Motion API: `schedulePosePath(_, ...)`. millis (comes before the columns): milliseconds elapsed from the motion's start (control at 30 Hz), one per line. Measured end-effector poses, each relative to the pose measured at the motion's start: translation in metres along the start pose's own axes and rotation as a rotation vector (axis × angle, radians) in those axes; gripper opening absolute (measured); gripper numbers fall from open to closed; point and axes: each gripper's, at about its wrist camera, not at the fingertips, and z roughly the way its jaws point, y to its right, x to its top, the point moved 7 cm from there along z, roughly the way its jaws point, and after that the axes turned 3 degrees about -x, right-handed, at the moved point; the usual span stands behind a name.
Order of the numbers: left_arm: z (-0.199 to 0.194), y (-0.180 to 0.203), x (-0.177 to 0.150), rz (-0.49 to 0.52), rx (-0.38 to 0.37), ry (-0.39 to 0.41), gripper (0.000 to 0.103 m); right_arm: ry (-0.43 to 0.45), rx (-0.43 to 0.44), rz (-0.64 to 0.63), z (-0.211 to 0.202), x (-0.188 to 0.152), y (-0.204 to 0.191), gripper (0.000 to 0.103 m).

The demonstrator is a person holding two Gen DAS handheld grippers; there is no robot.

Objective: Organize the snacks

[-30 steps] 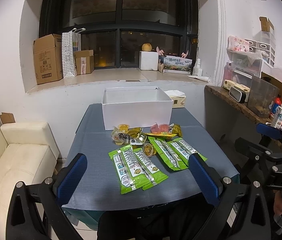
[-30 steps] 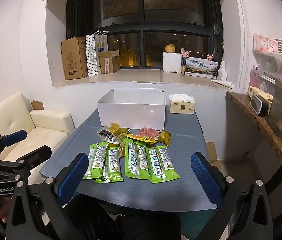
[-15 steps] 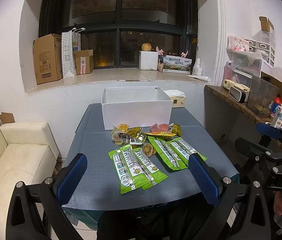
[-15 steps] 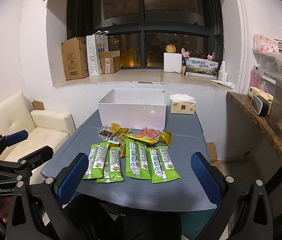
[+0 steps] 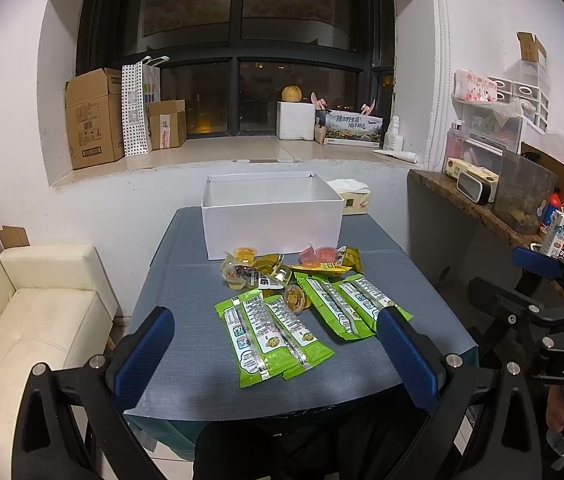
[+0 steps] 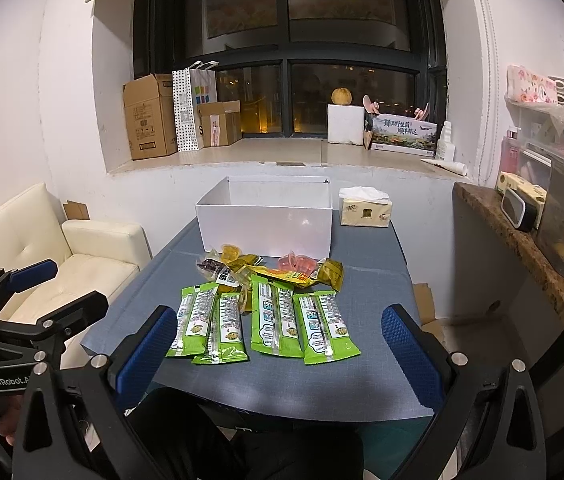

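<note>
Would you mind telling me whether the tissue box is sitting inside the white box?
No, the tissue box stands on the table beside the white box, outside its right wall.

Only a couple of bits actually readable. "DAS" in white letters on the black body of the right gripper (image 5: 537, 292), seen at the edge of the left wrist view. "GenRobot.A", cut off by a finger, on the black body of the left gripper (image 6: 42, 284) in the right wrist view. Large Chinese characters across the long printed box (image 6: 403, 136) on the windowsill, too small to make out for sure. Print on the green snack packets (image 6: 268, 318), the tissue box (image 6: 365, 212) and the cardboard boxes (image 6: 148, 116) too blurry to read.
</note>
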Motion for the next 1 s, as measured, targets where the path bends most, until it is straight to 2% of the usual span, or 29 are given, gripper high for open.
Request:
schedulePosePath(400,0.002,-0.001,-0.002,-0.004,0.004,-0.006,0.103,-0.005,0.006,0.0,0.002,-0.001,0.0,0.103)
schedulePosePath(600,0.01,-0.006,-0.007,-0.016,0.004,-0.02,0.103,-0.021,0.082,0.036,0.013,-0.005,0.003,0.103)
schedulePosePath(733,0.019,-0.009,-0.01,-0.026,-0.007,-0.034,0.103,-0.049,0.104,0.038,0.041,-0.004,0.008,0.103)
schedulePosePath(800,0.024,-0.01,-0.012,-0.025,-0.008,-0.038,0.103,-0.047,0.128,-0.012,0.059,0.0,0.006,0.103)
schedulePosePath(900,0.033,-0.014,-0.016,-0.027,-0.009,-0.056,0.103,-0.05,0.089,-0.08,0.085,0.004,0.008,0.103)
schedulePosePath(1000,0.044,-0.02,-0.019,-0.033,-0.006,-0.074,0.103,-0.113,0.091,-0.115,0.119,0.004,0.009,0.103)
